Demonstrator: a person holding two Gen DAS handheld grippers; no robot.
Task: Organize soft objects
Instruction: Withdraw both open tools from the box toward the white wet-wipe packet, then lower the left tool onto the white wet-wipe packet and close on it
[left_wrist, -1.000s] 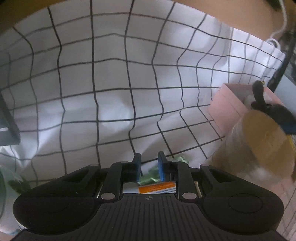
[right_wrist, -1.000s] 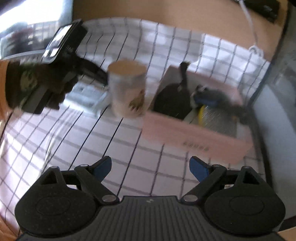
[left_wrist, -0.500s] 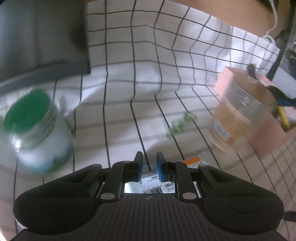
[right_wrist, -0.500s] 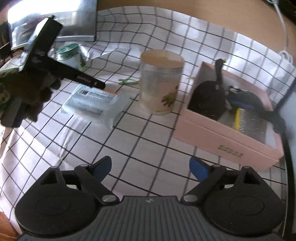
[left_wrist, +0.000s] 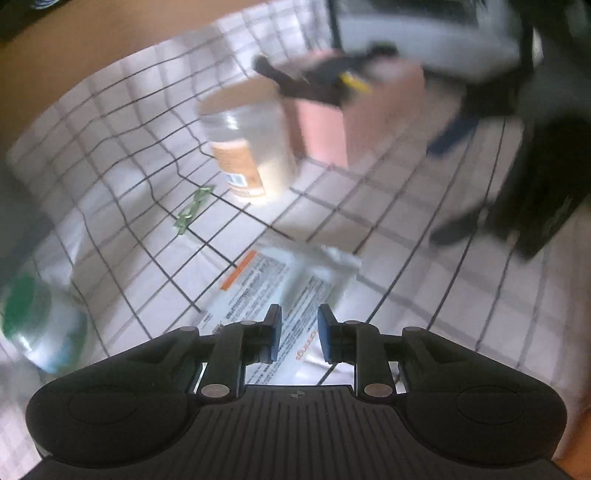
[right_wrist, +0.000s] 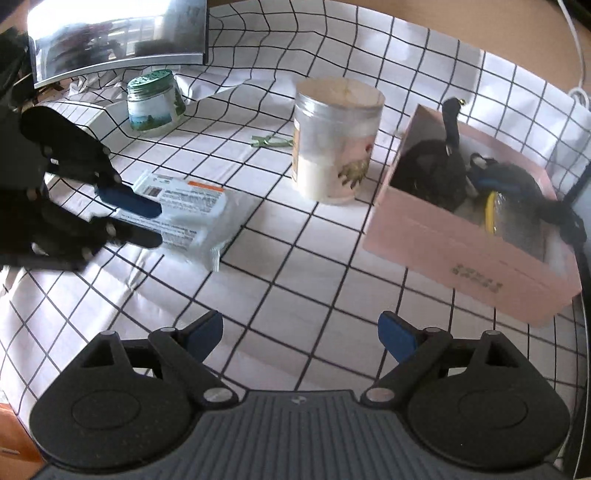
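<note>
A soft white wipes pack (right_wrist: 186, 212) with an orange stripe lies on the checked cloth (right_wrist: 295, 266). My left gripper (right_wrist: 136, 218) hovers over the pack's left end, its jaws narrowly apart and holding nothing; in the left wrist view the pack (left_wrist: 280, 288) lies under its fingertips (left_wrist: 297, 338). My right gripper (right_wrist: 299, 332) is wide open and empty above bare cloth at the front. A pink box (right_wrist: 476, 236) at the right holds dark soft items (right_wrist: 432, 170).
A clear jar with a tan lid (right_wrist: 336, 140) stands mid-table, left of the pink box. A green-lidded jar (right_wrist: 155, 101) stands at the back left before a shiny metal appliance (right_wrist: 118, 37). A small green clip (right_wrist: 271, 140) lies between the jars.
My left gripper has swung to the right and down over the wipes pack, and its jaws have parted slightly. My right gripper has stayed open and nearly still.
</note>
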